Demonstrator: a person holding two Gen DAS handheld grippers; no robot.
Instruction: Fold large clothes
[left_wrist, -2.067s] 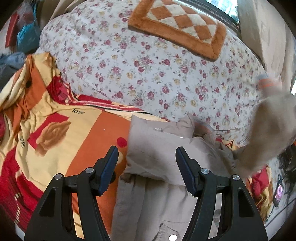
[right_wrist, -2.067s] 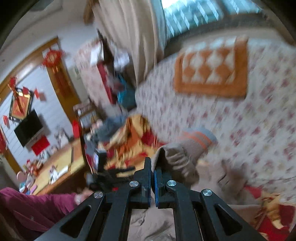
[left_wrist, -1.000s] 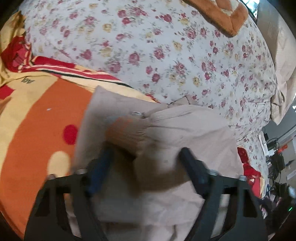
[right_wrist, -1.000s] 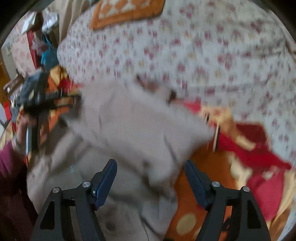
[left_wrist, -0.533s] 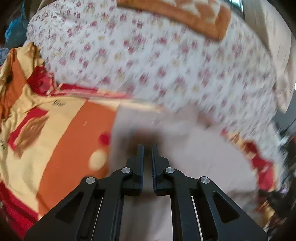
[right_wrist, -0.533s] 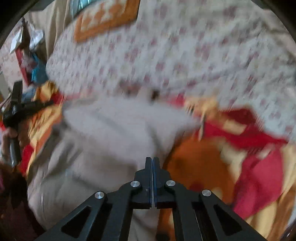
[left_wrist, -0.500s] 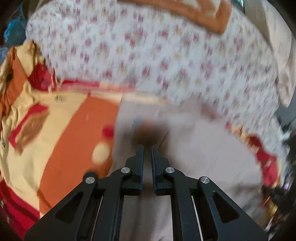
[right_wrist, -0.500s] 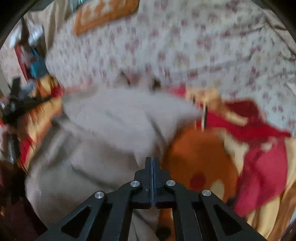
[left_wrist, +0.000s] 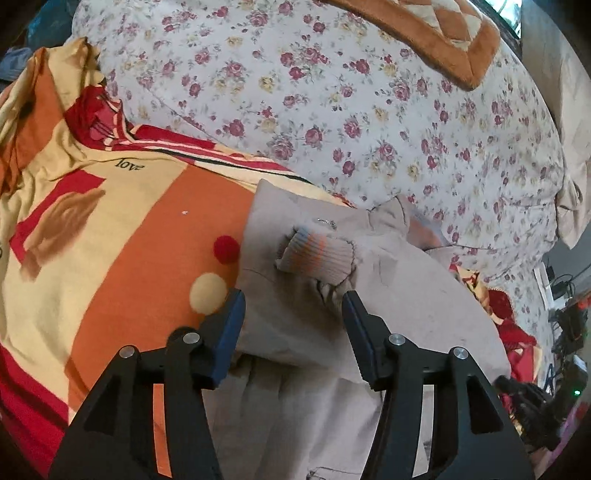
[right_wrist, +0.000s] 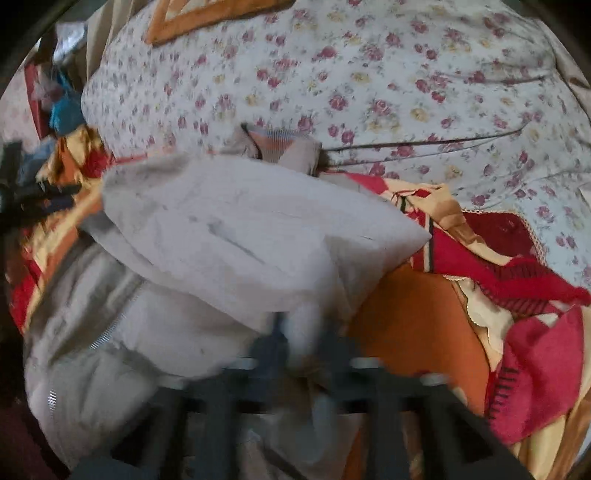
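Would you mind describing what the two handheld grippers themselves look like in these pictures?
The left gripper is a matte black frame with triangular cut-outs, round silver screw heads at its joints, and two angled fingers faced with dark blue pads. No cables, markings or sleeves show on it. The right gripper is heavily motion-blurred: the same dark frame with pale, rivet-like spots is all that can be made out.
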